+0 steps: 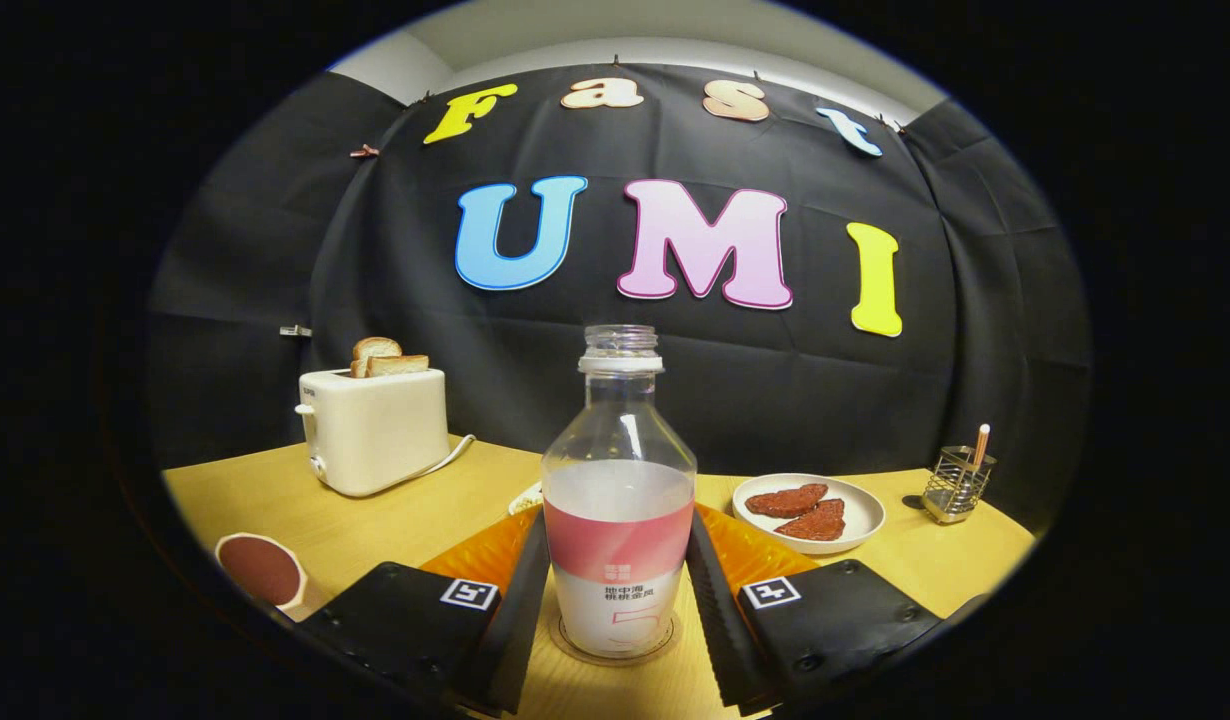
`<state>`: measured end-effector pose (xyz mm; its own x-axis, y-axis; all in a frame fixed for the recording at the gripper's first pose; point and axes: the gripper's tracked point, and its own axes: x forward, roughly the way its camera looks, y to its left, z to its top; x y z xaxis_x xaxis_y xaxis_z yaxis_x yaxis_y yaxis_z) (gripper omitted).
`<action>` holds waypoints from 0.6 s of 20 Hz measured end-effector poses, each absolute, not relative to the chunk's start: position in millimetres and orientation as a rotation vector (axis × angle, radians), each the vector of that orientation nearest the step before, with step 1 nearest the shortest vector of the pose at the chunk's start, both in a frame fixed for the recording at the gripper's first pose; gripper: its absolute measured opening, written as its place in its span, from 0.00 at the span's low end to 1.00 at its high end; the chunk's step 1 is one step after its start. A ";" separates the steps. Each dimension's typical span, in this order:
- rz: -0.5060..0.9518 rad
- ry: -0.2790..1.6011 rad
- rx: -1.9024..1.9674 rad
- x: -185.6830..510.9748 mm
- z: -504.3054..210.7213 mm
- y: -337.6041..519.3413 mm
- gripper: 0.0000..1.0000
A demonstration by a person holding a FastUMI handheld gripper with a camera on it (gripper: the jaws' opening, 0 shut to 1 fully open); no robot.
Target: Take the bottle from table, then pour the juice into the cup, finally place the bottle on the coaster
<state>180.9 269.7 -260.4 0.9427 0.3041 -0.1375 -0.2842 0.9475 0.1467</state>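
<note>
Jaws astride half-full bottle (618,500)

hand-held gripper (615,600), square tag markers, ribbed fingers

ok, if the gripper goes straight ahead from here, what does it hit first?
The bottle: it stands upright between the fingers of the gripper, on a round coaster. Whether the fingers already touch it is unclear.

Bright, sharp; fisheye-bent edges
</note>
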 end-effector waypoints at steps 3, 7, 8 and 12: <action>0.285 0.171 0.143 189.3 -272.1 271.7 0.73; 0.292 0.185 0.133 192.6 -283.6 274.0 0.73; 0.291 0.174 0.135 193.6 -280.9 274.1 0.74; 0.289 0.194 0.135 195.3 -288.5 274.6 0.77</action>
